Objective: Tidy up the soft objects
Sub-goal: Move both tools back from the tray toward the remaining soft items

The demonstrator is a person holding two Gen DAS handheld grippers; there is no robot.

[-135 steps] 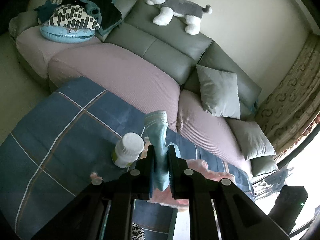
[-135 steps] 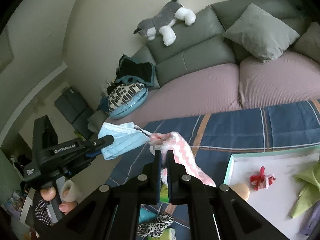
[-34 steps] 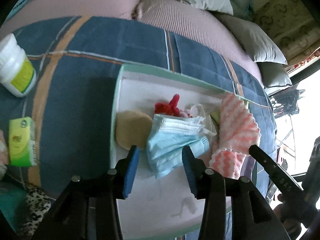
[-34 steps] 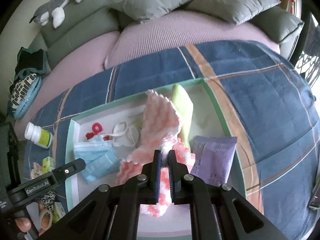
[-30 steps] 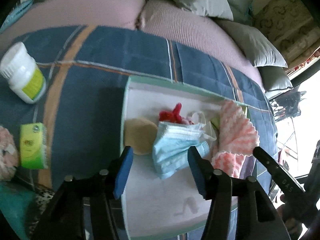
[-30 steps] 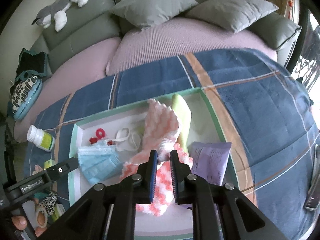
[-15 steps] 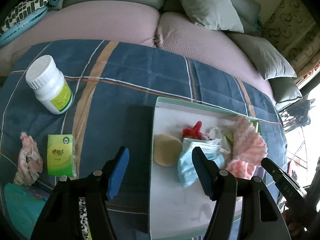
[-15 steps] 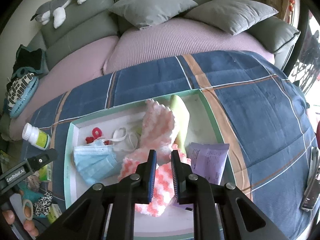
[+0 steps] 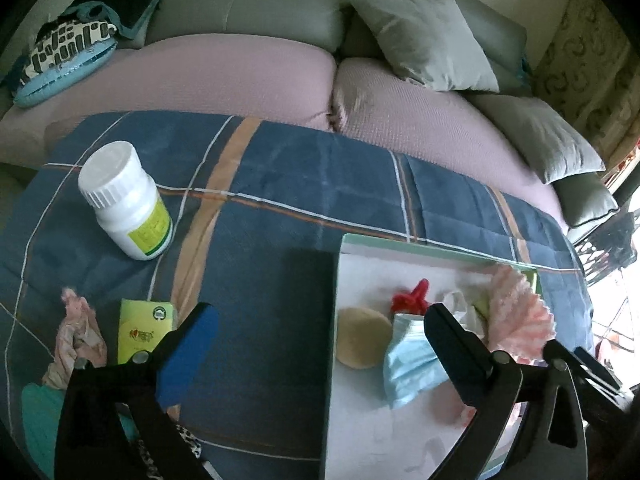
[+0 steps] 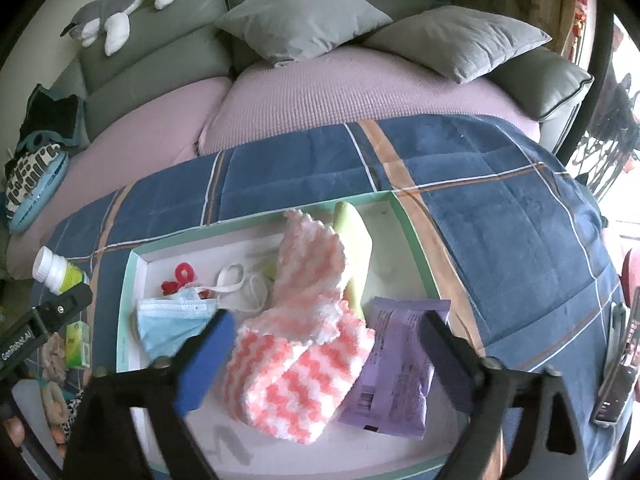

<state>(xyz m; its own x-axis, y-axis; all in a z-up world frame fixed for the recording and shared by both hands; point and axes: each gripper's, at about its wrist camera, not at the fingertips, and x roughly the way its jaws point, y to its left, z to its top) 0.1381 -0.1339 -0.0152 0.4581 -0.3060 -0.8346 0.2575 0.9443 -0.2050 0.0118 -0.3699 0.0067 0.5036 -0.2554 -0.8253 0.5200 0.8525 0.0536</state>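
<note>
One mask [image 10: 173, 317], three cushions [image 10: 299, 20]

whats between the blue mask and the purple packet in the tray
The pink-and-white knit cloth lies between the mask and the packet, seen in the right wrist view.

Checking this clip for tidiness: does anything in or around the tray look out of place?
Mostly the leftovers: a crumpled pink cloth lies on the blanket outside the tray, beside a green packet. Inside, the pink-and-white knit sprawls unfolded across the purple packet.
</note>
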